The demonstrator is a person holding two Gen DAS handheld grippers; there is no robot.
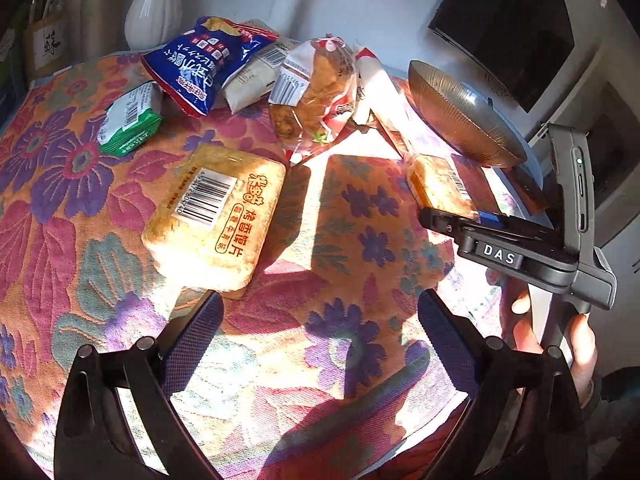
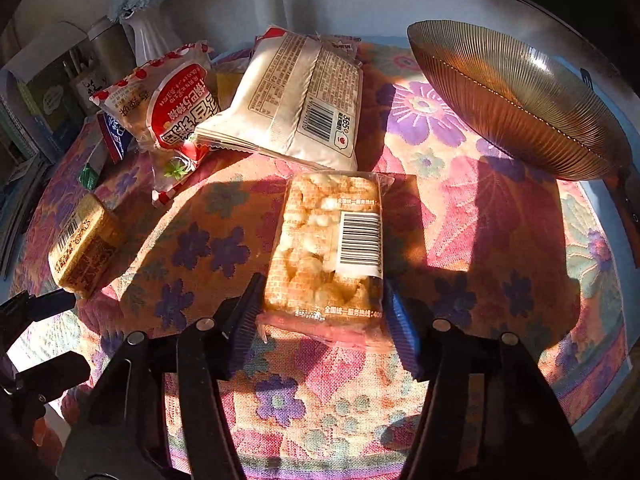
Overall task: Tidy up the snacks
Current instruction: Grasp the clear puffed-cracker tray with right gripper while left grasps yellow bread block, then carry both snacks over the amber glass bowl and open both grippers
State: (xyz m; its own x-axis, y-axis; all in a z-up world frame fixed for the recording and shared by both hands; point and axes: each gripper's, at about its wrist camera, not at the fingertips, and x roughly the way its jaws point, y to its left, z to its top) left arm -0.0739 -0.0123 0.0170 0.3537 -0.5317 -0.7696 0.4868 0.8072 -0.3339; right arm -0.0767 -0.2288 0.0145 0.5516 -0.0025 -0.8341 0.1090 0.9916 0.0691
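In the right wrist view a clear pack of pale crispy snack (image 2: 326, 248) with a barcode label lies on the floral cloth (image 2: 460, 240). My right gripper (image 2: 322, 320) is shut on its near end, one pad against each long side. The left wrist view shows that same right gripper (image 1: 444, 216) side-on at the pack (image 1: 438, 184). My left gripper (image 1: 320, 320) hangs open over bare cloth with nothing between its fingers. A yellow barcode-labelled snack pack (image 1: 216, 216) lies just beyond its left finger, untouched. A ribbed golden bowl (image 2: 512, 100) stands at the far right.
Toward the back lie a blue bag (image 1: 200, 64), a green pack (image 1: 128, 120), a red-and-white bread pack (image 2: 168, 108) and a large white pack (image 2: 300, 96). A white vase (image 1: 150, 8) and a dark screen (image 1: 508, 20) stand behind the round table. A hand (image 1: 576, 344) grips the right handle.
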